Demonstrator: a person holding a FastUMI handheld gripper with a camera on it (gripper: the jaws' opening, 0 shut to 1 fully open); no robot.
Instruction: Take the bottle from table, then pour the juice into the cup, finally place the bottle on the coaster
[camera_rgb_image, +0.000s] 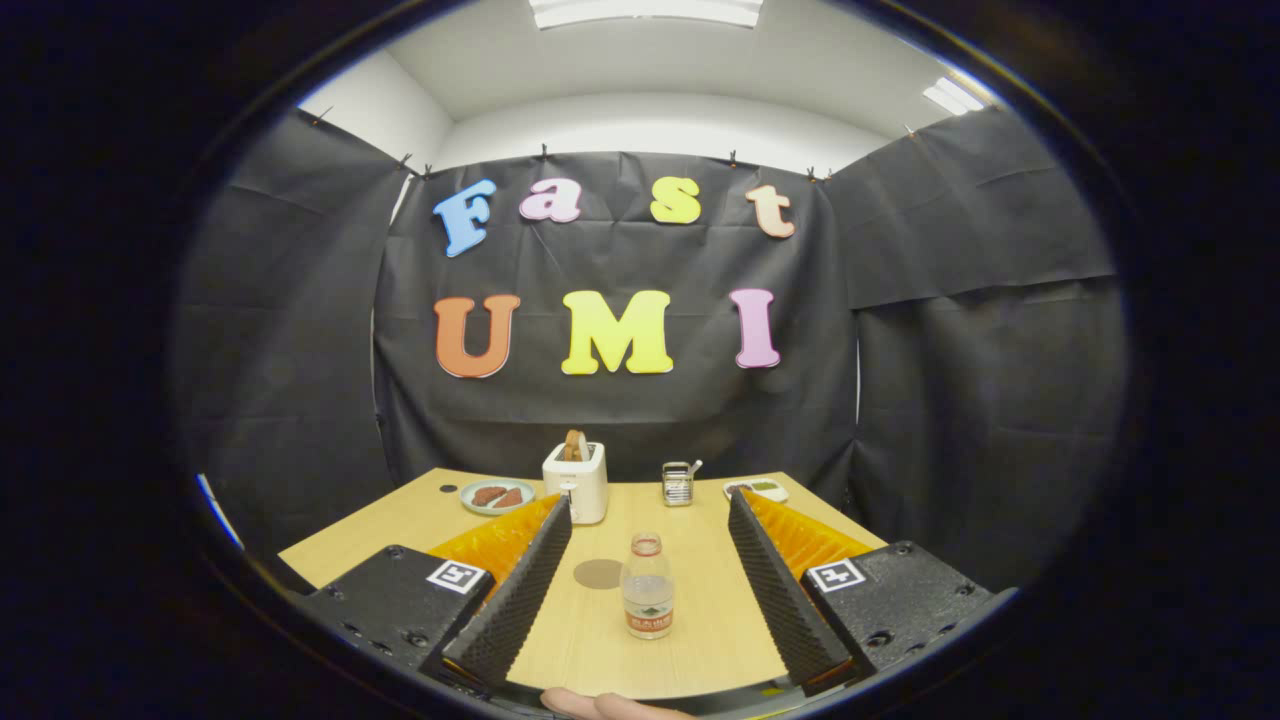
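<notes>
Standing upright between wide-open, empty fingers (650, 510): bottle (647, 588), cap up, beside coaster (598, 573).

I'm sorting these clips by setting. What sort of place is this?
Likely a staged recording booth made up as a breakfast table: black cloth walls hang around a wooden table holding a toaster and a bottle, which stands between the open gripper fingers.

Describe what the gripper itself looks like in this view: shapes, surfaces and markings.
The gripper has two long, wedge-shaped fingers whose inner faces are ribbed like a sawtooth. Each finger is mounted on a blocky black base with screw holes, and each base carries a square black-and-white marker on a white patch. Ridged panels back the fingers on their outer sides. A fingertip of the person's hand peeks in beneath.
</notes>
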